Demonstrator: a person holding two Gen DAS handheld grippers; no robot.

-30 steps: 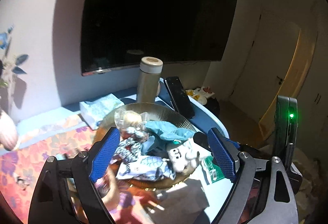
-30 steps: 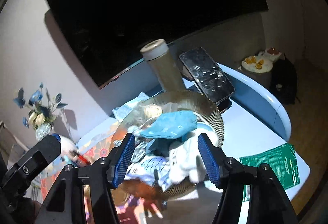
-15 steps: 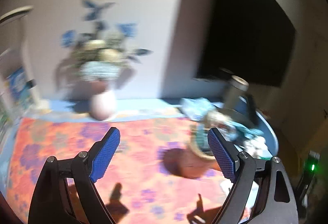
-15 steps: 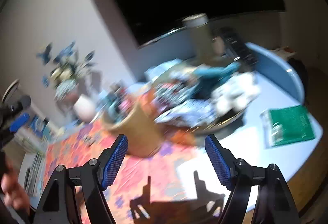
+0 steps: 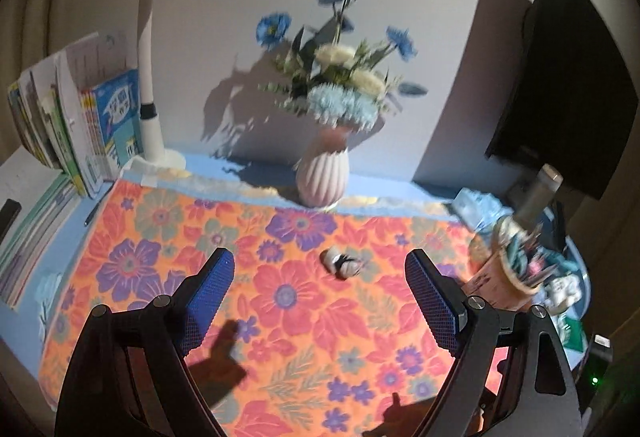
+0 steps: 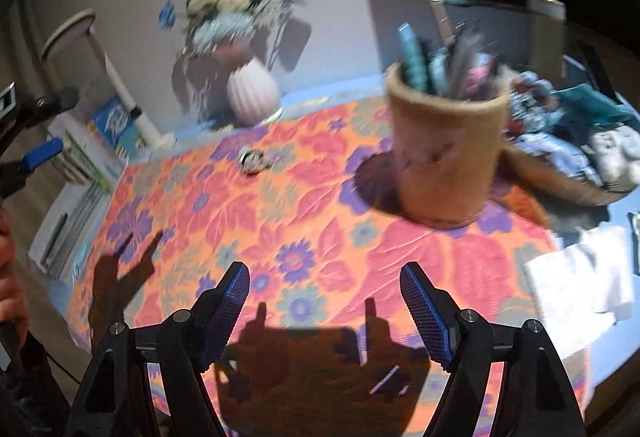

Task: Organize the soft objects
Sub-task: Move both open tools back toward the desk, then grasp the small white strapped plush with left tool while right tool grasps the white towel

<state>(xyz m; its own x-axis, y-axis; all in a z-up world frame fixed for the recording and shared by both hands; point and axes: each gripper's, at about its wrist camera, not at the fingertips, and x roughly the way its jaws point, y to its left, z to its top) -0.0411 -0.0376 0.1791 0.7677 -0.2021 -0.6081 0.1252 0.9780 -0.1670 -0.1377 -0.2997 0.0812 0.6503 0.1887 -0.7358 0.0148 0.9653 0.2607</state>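
Both the left gripper (image 5: pixel 320 293) and the right gripper (image 6: pixel 324 297) are spread wide, empty. Ahead between the left jaws lies a small soft toy (image 5: pixel 340 263), likely light and squashy; pinch its middle.

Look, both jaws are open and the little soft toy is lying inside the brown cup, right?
Not quite. The little soft toy lies out on the flowery cloth, apart from the brown cup, as the left wrist view shows. Both jaws are open.

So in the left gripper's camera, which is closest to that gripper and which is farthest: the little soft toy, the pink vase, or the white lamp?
1. The little soft toy, lying on the flowery cloth just ahead.
2. The pink vase, behind it by the wall.
3. The white lamp, far back on the left.
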